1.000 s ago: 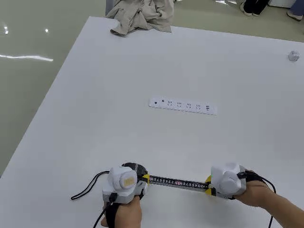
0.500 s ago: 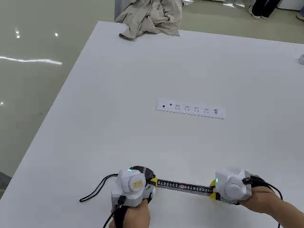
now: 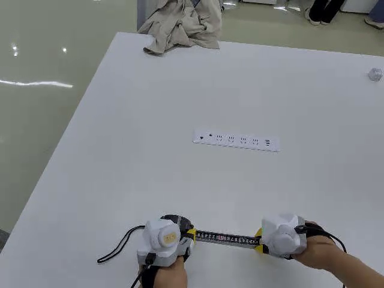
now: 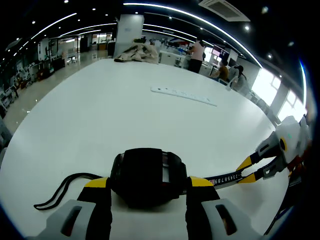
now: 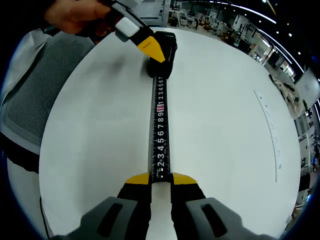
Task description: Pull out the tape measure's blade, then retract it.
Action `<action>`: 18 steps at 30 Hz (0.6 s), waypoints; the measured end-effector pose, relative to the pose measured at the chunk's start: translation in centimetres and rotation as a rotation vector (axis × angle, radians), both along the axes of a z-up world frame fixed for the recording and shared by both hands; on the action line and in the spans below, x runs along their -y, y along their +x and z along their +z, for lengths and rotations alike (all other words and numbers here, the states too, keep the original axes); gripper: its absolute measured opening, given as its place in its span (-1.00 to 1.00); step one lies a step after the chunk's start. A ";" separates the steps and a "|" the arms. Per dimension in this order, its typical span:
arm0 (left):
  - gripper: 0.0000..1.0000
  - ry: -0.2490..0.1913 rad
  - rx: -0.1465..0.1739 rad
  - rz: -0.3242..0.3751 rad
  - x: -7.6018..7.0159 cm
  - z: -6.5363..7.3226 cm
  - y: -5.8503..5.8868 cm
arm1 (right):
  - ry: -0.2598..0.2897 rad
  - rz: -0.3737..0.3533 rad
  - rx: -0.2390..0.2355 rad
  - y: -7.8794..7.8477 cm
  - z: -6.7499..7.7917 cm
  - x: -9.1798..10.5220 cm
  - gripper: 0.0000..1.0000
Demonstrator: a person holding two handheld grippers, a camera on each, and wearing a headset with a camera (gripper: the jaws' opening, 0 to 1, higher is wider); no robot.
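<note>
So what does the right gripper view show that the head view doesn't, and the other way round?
Right gripper view: the blade close up, digits readable, its end pinched by the right gripper. Head view: a black cord trailing leftward and a small crumpled object at the far edge. Both: the blade's black case held by the left gripper, and the white power strip.
</note>
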State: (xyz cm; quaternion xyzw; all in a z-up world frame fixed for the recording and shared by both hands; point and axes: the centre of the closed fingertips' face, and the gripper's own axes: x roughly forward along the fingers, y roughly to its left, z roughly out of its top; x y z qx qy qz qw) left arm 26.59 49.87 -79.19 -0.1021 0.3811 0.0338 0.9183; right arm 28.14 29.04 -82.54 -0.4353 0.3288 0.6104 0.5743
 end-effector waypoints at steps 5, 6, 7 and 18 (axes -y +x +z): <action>0.13 -0.001 -0.002 0.000 0.0 0.0 0.0 | 0.004 0.003 0.002 0.0 0.0 -0.5 -0.73; 0.13 -0.002 -0.003 0.001 0.0 0.0 0.0 | 0.005 0.005 0.003 0.0 0.0 -0.6 -0.73; 0.13 -0.002 -0.003 0.000 0.1 0.0 0.0 | 0.005 0.006 0.004 0.0 0.0 -0.7 -0.73; 0.14 -0.003 -0.007 0.000 0.0 0.0 0.0 | 0.012 0.021 0.015 -0.2 0.1 -1.9 -0.73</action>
